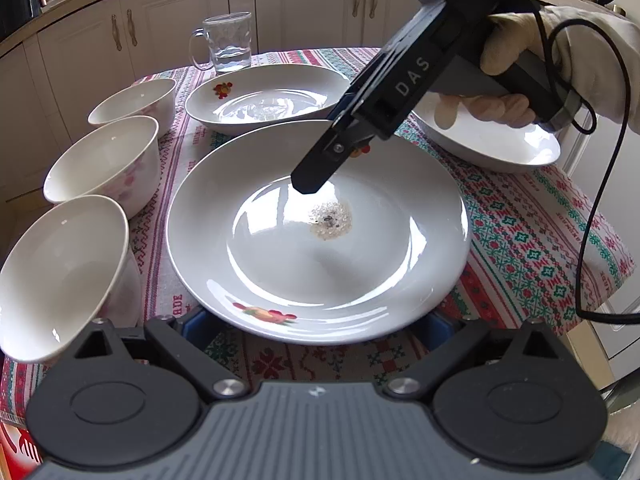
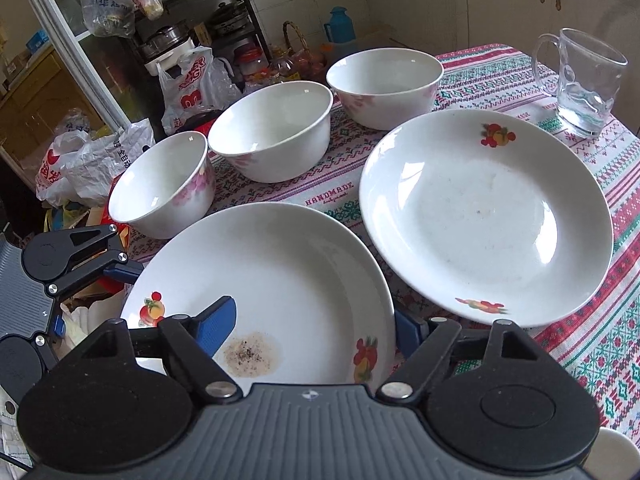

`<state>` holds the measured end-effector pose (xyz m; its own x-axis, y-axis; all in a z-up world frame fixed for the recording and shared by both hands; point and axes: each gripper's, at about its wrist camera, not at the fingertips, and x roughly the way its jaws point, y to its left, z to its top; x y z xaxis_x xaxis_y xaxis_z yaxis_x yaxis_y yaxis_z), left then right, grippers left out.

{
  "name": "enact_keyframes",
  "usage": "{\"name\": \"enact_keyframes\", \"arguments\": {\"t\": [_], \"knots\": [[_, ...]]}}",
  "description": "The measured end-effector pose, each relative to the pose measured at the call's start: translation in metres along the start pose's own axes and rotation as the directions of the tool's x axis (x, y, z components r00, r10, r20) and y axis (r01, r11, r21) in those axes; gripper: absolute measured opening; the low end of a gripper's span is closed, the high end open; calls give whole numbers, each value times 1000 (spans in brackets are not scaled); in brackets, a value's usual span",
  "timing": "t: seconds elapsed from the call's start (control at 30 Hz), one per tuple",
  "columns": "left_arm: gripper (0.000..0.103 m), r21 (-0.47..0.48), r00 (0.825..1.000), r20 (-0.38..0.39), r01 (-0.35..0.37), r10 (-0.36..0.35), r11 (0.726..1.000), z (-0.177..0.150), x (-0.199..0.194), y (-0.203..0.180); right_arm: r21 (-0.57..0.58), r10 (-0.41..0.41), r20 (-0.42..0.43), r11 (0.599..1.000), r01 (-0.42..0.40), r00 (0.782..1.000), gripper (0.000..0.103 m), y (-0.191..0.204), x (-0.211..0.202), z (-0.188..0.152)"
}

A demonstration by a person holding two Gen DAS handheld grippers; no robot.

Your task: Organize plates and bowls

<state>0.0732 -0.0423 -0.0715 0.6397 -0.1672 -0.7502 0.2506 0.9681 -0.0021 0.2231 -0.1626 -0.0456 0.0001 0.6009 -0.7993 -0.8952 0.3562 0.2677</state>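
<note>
A white plate with fruit prints and a crumb stain (image 1: 320,240) lies in front of me; it also shows in the right wrist view (image 2: 280,280). My left gripper (image 1: 316,324) is open, with the plate's near rim between its blue pads. My right gripper (image 2: 312,328) is open with its jaws astride the plate's far rim, one blue pad (image 2: 216,324) over the plate; it also shows in the left wrist view (image 1: 316,176). A second plate (image 2: 484,216) lies beyond. A third plate (image 1: 492,148) lies right. Three white bowls (image 1: 104,160) (image 1: 136,100) (image 1: 56,272) line the left edge.
A glass mug with a little water (image 1: 228,42) stands at the table's far side on the patterned cloth (image 1: 540,232). The right gripper's cable (image 1: 592,208) hangs over the table's right edge. Bags and shelves (image 2: 120,80) crowd the floor beyond the bowls.
</note>
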Motion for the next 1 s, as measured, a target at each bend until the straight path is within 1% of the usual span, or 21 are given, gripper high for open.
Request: {"name": "enact_keyframes", "arguments": {"t": [0.17, 0.53, 0.73, 1.0], "knots": [[99, 6, 1000, 1, -10, 10, 1000, 2, 1, -1, 34, -2, 4, 999, 2, 1000, 86, 0, 0, -2], [98, 9, 1000, 2, 13, -13, 1000, 5, -1, 0, 91, -23, 7, 996, 22, 1000, 87, 2, -5, -4], [98, 30, 1000, 17, 20, -20, 999, 9, -5, -1, 130, -20, 32, 991, 16, 999, 87, 2, -16, -8], [98, 65, 999, 25, 39, -40, 997, 18, -8, -5, 146, -52, 65, 988, 42, 997, 87, 5, -34, -12]]}}
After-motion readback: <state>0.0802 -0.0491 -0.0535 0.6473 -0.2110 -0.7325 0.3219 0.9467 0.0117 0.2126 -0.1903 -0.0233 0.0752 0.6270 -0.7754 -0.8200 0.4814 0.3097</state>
